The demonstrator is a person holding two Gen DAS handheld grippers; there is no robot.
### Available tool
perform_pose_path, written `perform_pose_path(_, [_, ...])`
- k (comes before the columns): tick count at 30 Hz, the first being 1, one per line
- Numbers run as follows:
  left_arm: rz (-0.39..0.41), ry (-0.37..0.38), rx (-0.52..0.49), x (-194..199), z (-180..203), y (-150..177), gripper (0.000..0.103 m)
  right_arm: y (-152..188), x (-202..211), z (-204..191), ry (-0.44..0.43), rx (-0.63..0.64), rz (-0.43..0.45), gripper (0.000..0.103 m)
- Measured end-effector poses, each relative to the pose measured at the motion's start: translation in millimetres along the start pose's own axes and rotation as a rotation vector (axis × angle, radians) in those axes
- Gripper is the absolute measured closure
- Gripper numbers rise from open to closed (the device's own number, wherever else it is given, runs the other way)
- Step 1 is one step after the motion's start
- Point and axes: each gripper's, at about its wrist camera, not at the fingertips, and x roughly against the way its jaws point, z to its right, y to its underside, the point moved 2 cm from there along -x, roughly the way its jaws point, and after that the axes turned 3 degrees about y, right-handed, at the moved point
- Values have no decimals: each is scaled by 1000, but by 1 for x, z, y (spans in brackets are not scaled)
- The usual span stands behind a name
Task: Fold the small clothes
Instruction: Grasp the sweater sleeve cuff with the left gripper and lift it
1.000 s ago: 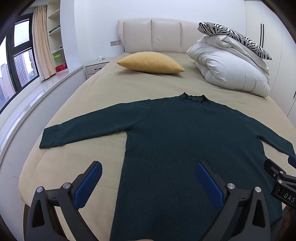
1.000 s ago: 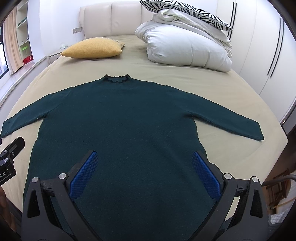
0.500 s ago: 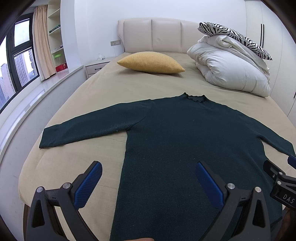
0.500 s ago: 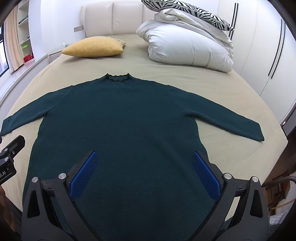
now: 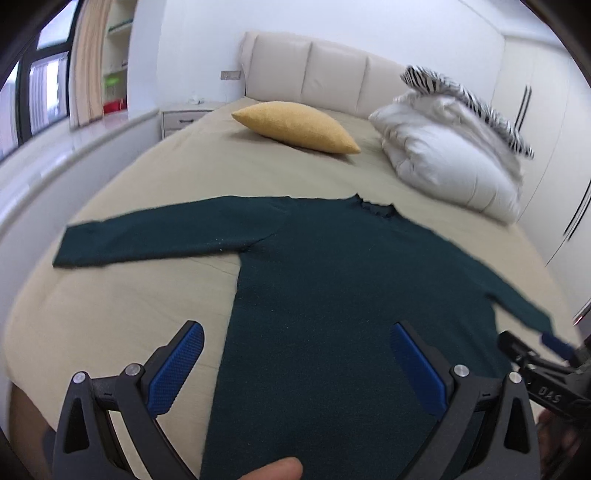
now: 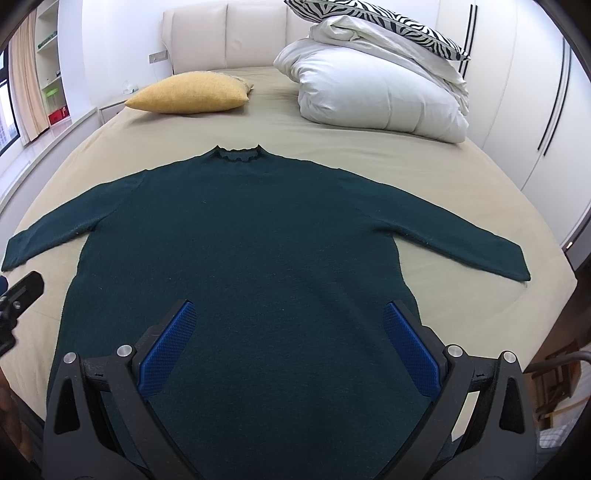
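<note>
A dark green long-sleeved sweater [image 5: 332, 280] lies flat and spread out on the beige bed [image 5: 147, 295], collar toward the headboard, both sleeves stretched sideways. It also shows in the right wrist view [image 6: 240, 240]. My left gripper [image 5: 295, 365] is open and empty, held above the sweater's lower left part near its left hem. My right gripper [image 6: 288, 343] is open and empty above the sweater's lower middle. The right gripper's tip shows at the right edge of the left wrist view [image 5: 546, 369].
A yellow pillow [image 6: 188, 92] and a folded white duvet [image 6: 376, 92] with a zebra-striped pillow [image 6: 369, 18] lie near the headboard. A window ledge [image 5: 44, 155] runs along the bed's left side. White wardrobes [image 6: 535, 110] stand on the right.
The left wrist view has tilted and swung leftward, with motion blur; the sweater now sits further right in it. The right gripper has barely moved. Both stay open.
</note>
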Motion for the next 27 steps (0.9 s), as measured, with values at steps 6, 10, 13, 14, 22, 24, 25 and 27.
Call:
perform_pose_path(6, [-30,34,126,-3,-66,-2,0,-10,-2,0,-141,-56,36,0])
perform_pose_path(10, [-24,55,236,-7,-119,-8,0,-28,-1,-9,-186,-64,102,0])
perform_pose_path(13, [32,2,309,-2,-159,-10,0,-44,-1,-21,-223,-48,142,0])
perform_pose_path(14, [14,1,335,-3,-172,-11,0,-49,-2,-26,-229,-37,151,0])
perform_pose_path(22, [113,34,846,-25,-302,-13,1,-81,-20,-61,-311,-2,170,13])
perform_pose_path(24, [124,83,964,-45,-328,-13,9,-85,-28,-69,-326,0,160,23])
perform_pose_path(25, [121,81,983,-54,-329,-14,12,-88,-33,-73,-332,1,153,24])
perform_pose_path(27, [132,82,1049,-69,-342,-16,15,-90,-42,-78,-340,-4,147,26])
